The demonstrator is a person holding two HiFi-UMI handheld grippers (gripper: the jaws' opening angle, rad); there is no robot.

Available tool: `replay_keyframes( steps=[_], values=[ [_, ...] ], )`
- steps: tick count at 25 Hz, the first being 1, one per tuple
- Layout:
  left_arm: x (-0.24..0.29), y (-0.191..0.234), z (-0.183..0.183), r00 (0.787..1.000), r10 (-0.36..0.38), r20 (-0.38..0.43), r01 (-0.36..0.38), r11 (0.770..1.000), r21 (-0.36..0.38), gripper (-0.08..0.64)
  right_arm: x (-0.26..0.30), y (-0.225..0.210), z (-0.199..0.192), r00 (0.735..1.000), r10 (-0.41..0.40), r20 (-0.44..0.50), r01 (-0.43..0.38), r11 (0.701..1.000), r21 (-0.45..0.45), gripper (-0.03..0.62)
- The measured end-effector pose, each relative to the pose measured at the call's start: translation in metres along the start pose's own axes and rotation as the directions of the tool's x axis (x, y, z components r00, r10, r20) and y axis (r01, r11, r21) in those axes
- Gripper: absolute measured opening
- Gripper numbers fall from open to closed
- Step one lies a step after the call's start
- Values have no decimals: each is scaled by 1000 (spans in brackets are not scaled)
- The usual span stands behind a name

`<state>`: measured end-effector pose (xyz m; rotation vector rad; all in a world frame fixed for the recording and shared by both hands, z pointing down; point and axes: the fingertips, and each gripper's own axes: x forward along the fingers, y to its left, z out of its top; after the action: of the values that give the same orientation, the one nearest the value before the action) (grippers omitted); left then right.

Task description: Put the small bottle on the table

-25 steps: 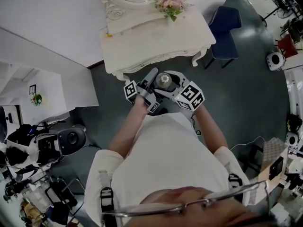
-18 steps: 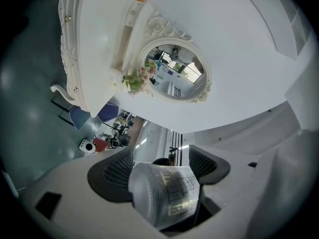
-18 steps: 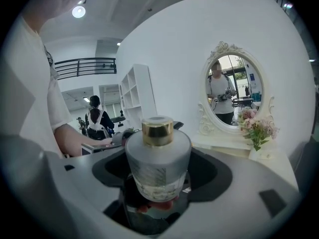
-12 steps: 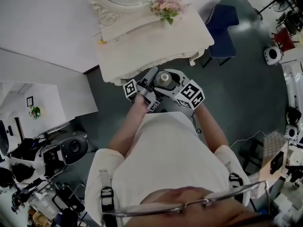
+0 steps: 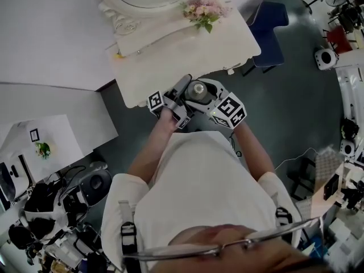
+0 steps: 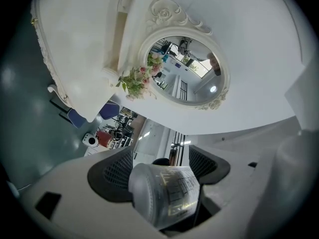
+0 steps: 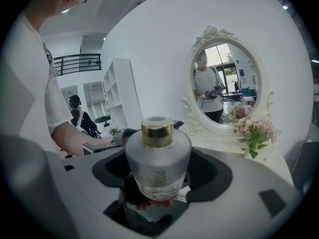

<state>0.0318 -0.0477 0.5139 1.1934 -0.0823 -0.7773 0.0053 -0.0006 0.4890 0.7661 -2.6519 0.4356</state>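
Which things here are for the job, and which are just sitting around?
For the job:
- bottle, gripped by both the left gripper and the right gripper
- table, where the bottle goes

Just sitting around:
- mirror
- flowers
- chair

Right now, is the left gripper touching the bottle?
Touching. The left gripper view shows the bottle wedged between the left gripper's two mesh pads, with no gap on either side.
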Motion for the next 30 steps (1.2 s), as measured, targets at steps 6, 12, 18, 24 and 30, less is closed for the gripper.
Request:
replay_keyframes(
  steps=[6,12,18,24,30],
  values=[
    [8,-6,36,999,26,-43,-28,999,-29,347,32,-22,13,999,-35,-9,36,999,24,341],
    [13,-15,70,991,69,-110,-69,998,9,347,59,-46,25,995,-103,-1,103,994,34,341],
    [9,-13,87,985,96,-143,-99,995,-9,347,73,-65,25,986,-167,-4,167,983,77,341],
    [13,-14,93,983,87,-159,-92,996,-23,347,78,-85,22,980,-197,-21,198,977,82,341],
    [22,-17,103,987,78,-137,-81,997,-18,347,83,-100,23,983,-183,-28,185,980,71,341]
  ],
)
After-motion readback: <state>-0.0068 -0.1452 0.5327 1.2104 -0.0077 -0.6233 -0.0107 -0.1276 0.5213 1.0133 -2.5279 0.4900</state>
